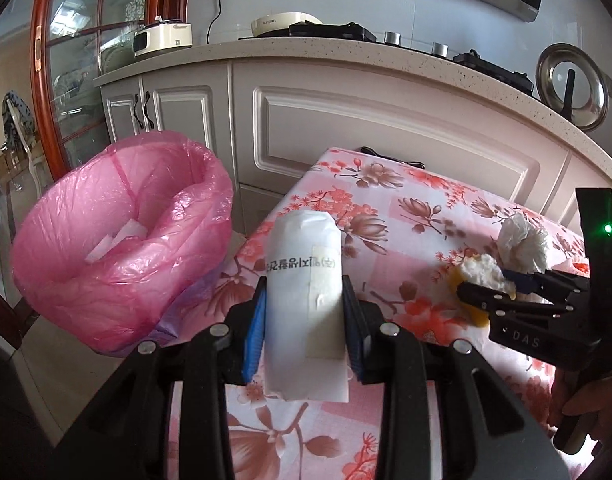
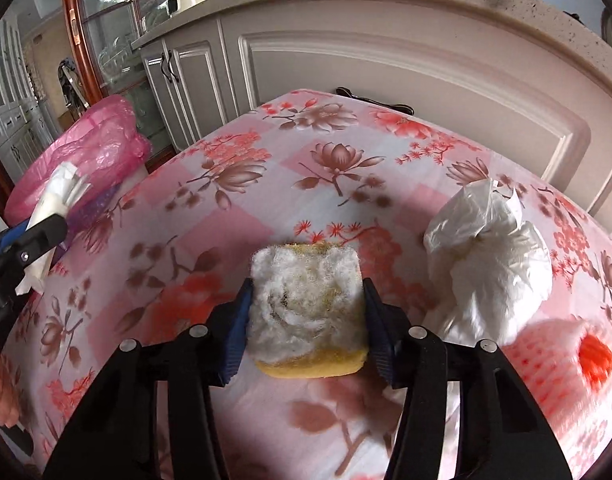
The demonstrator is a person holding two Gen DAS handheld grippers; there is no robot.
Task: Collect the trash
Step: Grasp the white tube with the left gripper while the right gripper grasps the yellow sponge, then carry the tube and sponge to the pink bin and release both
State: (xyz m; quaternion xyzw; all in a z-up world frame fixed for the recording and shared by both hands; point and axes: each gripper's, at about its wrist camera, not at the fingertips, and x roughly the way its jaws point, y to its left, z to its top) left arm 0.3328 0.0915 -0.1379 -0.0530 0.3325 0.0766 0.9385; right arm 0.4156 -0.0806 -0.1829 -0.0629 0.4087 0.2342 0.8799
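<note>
Left tongs (image 1: 303, 312) grip white packet (image 1: 303, 280); pink-lined bin (image 1: 121, 236) holds white scraps (image 1: 117, 240).

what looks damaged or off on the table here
The yellow sponge gripped by the right tool looks worn: its white scrub face is frayed, fluffy and stained brown. A crumpled white bag lies beside it on the floral tablecloth.

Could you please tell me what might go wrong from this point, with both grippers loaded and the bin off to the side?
1. The left gripper pinches the rolled white packet near its lower end only; it could tip or slip before reaching the pink-lined bin.
2. The right gripper squeezes a soft, worn sponge that may deform and slip free.
3. The knotted white bag sits close beside it and could be knocked.
</note>
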